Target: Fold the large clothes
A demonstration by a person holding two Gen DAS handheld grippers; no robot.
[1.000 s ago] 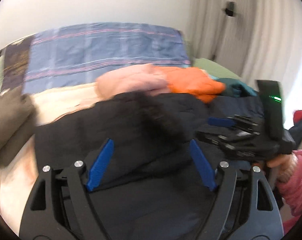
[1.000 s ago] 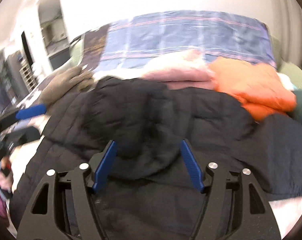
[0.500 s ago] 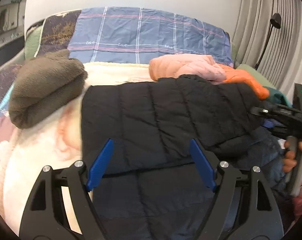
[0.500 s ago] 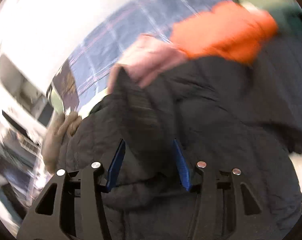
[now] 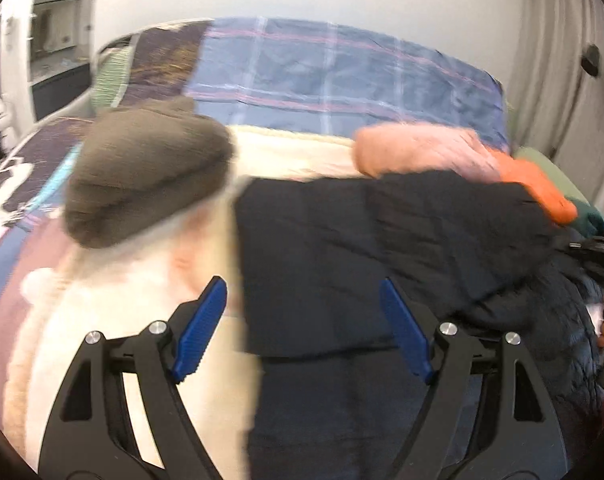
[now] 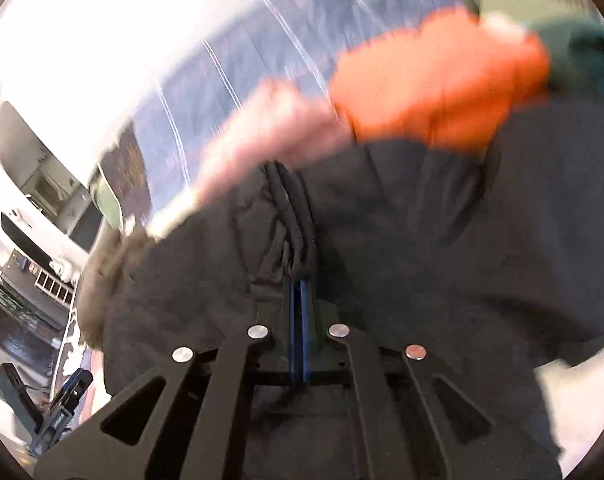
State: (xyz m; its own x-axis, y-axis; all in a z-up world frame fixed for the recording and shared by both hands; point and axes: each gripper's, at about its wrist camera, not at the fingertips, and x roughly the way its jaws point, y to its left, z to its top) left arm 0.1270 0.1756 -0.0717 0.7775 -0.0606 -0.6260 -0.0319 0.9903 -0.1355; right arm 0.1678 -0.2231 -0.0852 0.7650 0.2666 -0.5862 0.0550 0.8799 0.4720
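Note:
A black quilted jacket (image 5: pixel 381 248) lies spread on the bed, its left edge over a cream blanket (image 5: pixel 114 340). My left gripper (image 5: pixel 302 328) hovers open above that left edge, blue pads wide apart, nothing between them. In the right wrist view the same jacket (image 6: pixel 441 248) fills the frame, and my right gripper (image 6: pixel 300 280) is shut on a bunched fold of its black fabric (image 6: pixel 292 216). The right gripper (image 5: pixel 593 252) also shows at the far right of the left wrist view, held by a hand.
A folded brown fleece (image 5: pixel 142 184) sits on the bed at left. Pink (image 5: pixel 421 152) and orange (image 5: pixel 541 188) garments lie behind the jacket, before a blue plaid cover (image 5: pixel 333 76). Curtains hang at right. Shelving stands at far left (image 6: pixel 34 280).
My right gripper closed onto a fold of the black jacket and rolled over. My left gripper swung left, so the jacket's left edge and the brown fleece now lie ahead of it.

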